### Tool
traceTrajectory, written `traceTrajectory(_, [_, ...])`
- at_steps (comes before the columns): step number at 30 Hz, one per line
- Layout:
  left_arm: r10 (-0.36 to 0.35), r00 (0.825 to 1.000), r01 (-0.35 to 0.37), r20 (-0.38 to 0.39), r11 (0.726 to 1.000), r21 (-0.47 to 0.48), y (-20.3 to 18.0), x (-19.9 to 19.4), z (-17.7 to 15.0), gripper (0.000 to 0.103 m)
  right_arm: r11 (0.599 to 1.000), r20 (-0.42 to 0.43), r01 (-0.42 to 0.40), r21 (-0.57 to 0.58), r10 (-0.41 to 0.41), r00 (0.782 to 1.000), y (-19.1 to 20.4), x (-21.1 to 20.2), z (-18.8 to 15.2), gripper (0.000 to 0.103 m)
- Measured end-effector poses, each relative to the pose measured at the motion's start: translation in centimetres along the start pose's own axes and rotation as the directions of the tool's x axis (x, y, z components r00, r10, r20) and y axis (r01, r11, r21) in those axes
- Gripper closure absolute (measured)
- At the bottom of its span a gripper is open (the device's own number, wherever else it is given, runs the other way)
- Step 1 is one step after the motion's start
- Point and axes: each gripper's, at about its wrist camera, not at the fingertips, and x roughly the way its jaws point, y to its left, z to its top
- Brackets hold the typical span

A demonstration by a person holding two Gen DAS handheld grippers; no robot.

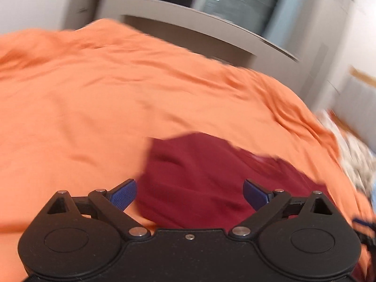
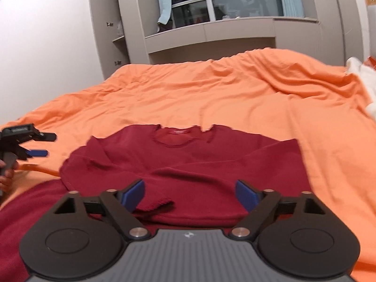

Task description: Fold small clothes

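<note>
Red sweater [image 2: 188,164] flat on orange bedsheet [image 2: 211,94] — beneath both grippers' wide-spread, empty fingers [image 2: 134,193].

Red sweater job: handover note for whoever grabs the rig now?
Left hand-held gripper: open, empty, off the left edge of the red sweater.
Right hand-held gripper: open, empty, over the sweater's near hem.
Sweater lies on the orange bedspread, collar away from you.
Done: one sleeve appears folded across the body.
Left: the other sleeve, then the body folds.
</note>
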Motion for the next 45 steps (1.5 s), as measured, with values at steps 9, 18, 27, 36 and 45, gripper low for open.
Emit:
traceTrajectory(9, [-0.033,0.997,0.009,-0.075,0.955,-0.297,6.3,3.5,0.0,0.047,0.993,-0.141,-0.104,0.058,0.111,0.984,0.4,4.4,-0.5,0.047])
traceTrajectory(18, [-0.023,0.995,-0.017,-0.095,0.917,-0.399,7.6,5.4,-1.4,0.093,0.993,-0.148,-0.110,0.036,0.114,0.982,1.2,4.5,-1.0,0.094])
traceTrajectory(27, [-0.007,0.999,0.031,0.044,0.825,-0.564,8.2,3.0,-2.4,0.098,0.997,-0.162,-0.081,-0.019,0.077,0.984,2.1,4.4,-1.2,0.095])
traceTrajectory(36, [0.152,0.988,-0.145,-0.021,0.879,-0.454,6.6,2.9,-2.3,0.097,0.996,-0.170,-0.077,-0.036,0.070,0.983,2.2,4.4,-1.3,0.094])
traceTrajectory(45, [0.164,0.986,-0.145,0.042,0.942,-0.302,4.8,2.2,-0.1,0.055,0.998,-0.149,-0.066,-0.020,0.062,0.987,1.9,3.6,-1.4,0.084])
